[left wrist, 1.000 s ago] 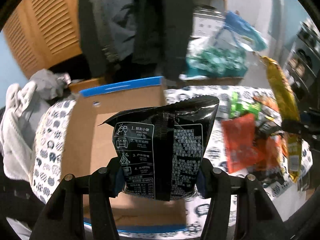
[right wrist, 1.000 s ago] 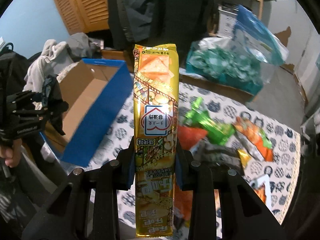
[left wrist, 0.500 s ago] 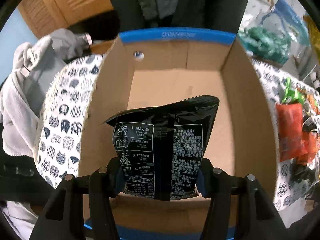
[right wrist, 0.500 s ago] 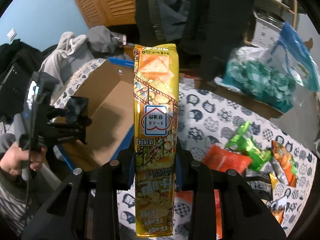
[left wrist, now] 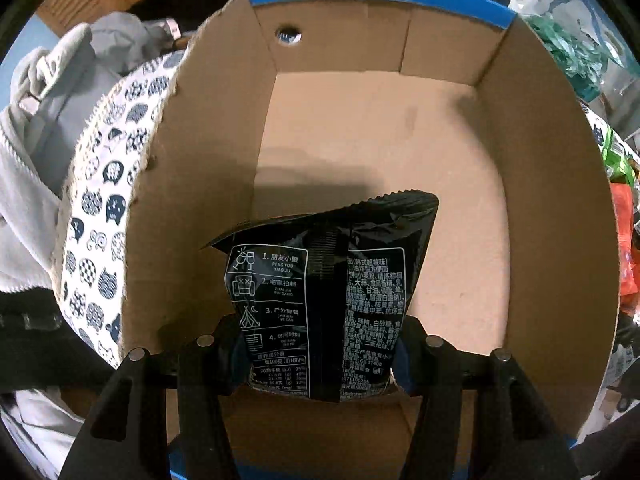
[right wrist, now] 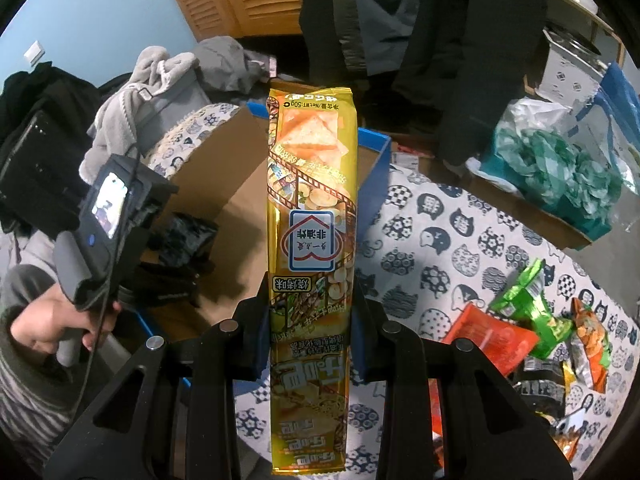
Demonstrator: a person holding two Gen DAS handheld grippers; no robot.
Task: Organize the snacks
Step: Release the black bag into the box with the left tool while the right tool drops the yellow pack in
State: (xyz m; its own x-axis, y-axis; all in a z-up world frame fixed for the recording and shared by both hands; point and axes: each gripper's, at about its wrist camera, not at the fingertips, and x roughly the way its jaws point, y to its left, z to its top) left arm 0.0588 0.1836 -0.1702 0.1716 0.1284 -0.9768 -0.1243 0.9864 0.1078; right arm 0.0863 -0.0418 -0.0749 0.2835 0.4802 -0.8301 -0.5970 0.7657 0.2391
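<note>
My left gripper (left wrist: 320,354) is shut on a black snack bag (left wrist: 324,292) and holds it inside the open cardboard box (left wrist: 376,136) with a blue rim, above the box floor. My right gripper (right wrist: 310,320) is shut on a long yellow cracker pack (right wrist: 312,216), held upright above the table to the right of the box (right wrist: 224,196). In the right wrist view the left gripper (right wrist: 176,256) with the black bag (right wrist: 188,234) shows over the box's near end. Several loose snack packs, orange (right wrist: 492,336) and green (right wrist: 528,300), lie on the table at the right.
The table has a white cloth with dark cat prints (right wrist: 436,232). A tray of teal packets in clear plastic (right wrist: 560,172) stands at the back right. Grey clothing (right wrist: 160,76) lies behind the box. Dark coats (right wrist: 440,40) hang at the back.
My left gripper has moved left and down into the box with the black bag. My right gripper has swung left toward the box with the yellow pack.
</note>
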